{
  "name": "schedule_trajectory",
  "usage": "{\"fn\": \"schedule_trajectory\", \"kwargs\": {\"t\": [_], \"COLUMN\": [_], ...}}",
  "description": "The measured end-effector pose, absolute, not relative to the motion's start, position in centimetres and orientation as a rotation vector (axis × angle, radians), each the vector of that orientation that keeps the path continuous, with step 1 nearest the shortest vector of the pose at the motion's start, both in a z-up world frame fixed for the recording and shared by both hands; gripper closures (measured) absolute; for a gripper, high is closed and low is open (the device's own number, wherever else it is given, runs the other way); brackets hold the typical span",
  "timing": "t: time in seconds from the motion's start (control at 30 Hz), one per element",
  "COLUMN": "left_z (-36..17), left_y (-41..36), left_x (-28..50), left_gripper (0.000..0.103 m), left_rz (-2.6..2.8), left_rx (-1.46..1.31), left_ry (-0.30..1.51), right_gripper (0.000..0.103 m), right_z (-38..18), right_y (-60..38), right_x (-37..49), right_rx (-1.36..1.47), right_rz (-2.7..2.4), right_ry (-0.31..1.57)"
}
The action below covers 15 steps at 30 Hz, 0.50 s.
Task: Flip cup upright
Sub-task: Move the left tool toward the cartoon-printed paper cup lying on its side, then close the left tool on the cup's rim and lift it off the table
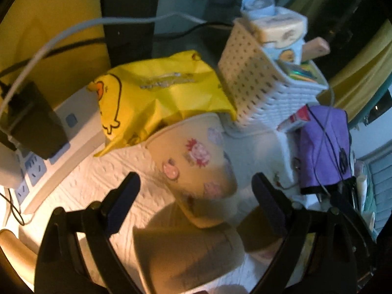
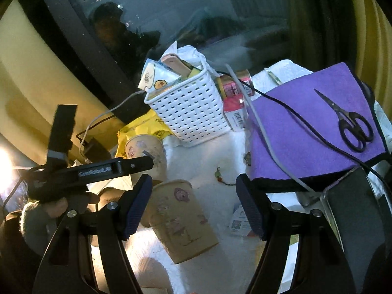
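A beige paper cup with pink cartoon stickers [image 1: 196, 169] stands on the white textured mat in the left wrist view, between and just beyond my open left gripper [image 1: 196, 191]. A second beige cup [image 1: 188, 247] lies nearer, in shadow. In the right wrist view one cup [image 2: 181, 220] stands upside down, narrow base up, just left of centre between the fingers of my open right gripper [image 2: 193, 203]. Another cup [image 2: 147, 152] stands behind it, partly hidden by the left gripper's body [image 2: 98, 171].
A white perforated basket [image 2: 193, 112] full of packets stands behind the cups. A yellow duck bag [image 1: 156, 98], a power strip [image 1: 44, 159] with cables, a purple cloth [image 2: 313, 127] with black scissors [image 2: 350, 125], and a window behind.
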State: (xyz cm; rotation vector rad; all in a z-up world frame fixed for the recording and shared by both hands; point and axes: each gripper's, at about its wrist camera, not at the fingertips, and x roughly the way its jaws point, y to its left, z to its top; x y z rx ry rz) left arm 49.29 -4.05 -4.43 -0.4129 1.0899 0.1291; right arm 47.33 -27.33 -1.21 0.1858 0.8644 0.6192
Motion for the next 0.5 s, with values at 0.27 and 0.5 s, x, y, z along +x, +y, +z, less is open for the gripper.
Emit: {"fn": "schedule_trajectory", "kwargs": {"t": [0.27, 0.5], "left_z": [-5.0, -1.4], "left_y": [-5.0, -6.4], "left_x": [50.1, 46.9], "left_gripper": [0.034, 0.035], "left_rz": [0.087, 0.011], "left_rx": [-0.386, -0.368], "left_ry": [1.088, 0.978], "right_gripper": [0.029, 0.029], "right_z": [-0.8, 2.1], "right_y": [-27.4, -27.5], "right_x": [46.9, 44.5], "right_rx": [0.17, 0.146], "right_rz": [0.615, 0.623], "right_ry": [0.852, 0.782]}}
